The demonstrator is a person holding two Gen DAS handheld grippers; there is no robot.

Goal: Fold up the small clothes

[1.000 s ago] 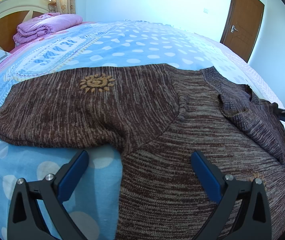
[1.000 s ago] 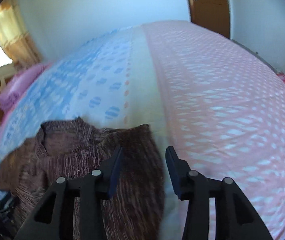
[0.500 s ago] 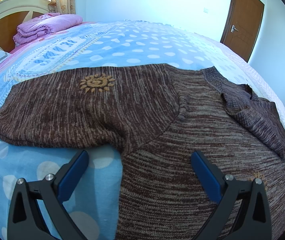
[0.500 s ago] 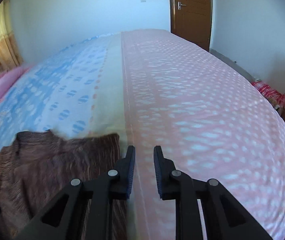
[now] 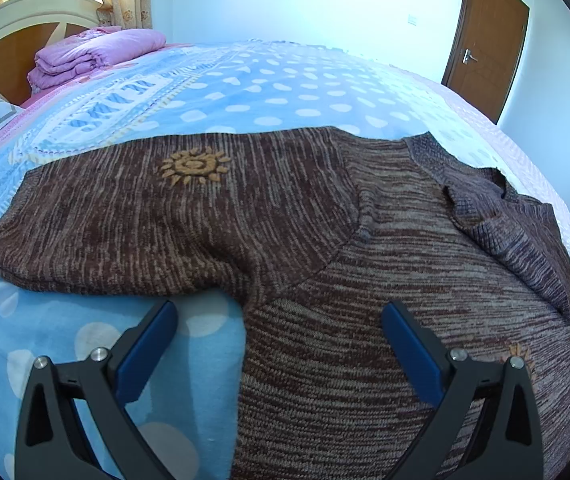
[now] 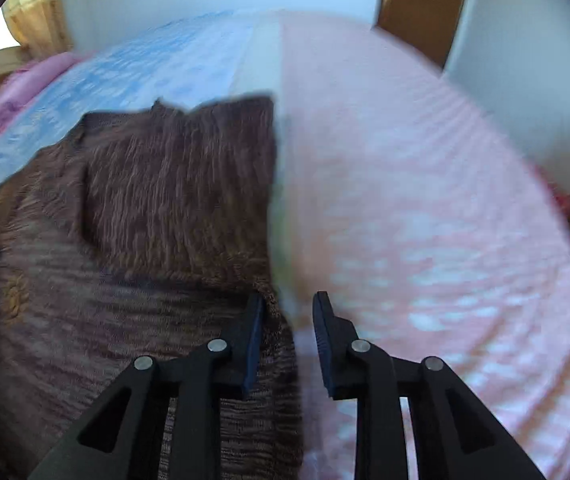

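A brown knitted sweater (image 5: 325, 240) lies flat on the bed, with a yellow sun motif (image 5: 195, 168) on the sleeve spread out to the left. Its other sleeve (image 5: 517, 232) is folded over the body at the right. My left gripper (image 5: 281, 320) hangs open and wide above the armpit, with nothing between its fingers. The right wrist view is blurred. There my right gripper (image 6: 287, 308) hovers at the sweater's (image 6: 145, 220) right edge beside the folded sleeve (image 6: 181, 184). Its jaws are opening from a narrow gap; the knit's edge lies under the gap, and the pads do not press on it.
The bed carries a blue polka-dot blanket (image 5: 245, 92) on the left and a pink sheet (image 6: 425, 220) on the right. A folded lilac quilt (image 5: 93, 56) lies by the headboard (image 5: 5, 40). A brown door (image 5: 489, 40) stands in the far wall.
My right gripper swung out over the pink sheet and came back to the sweater's right edge; its jaws narrowed, then parted a little. The left gripper and the sweater kept still.
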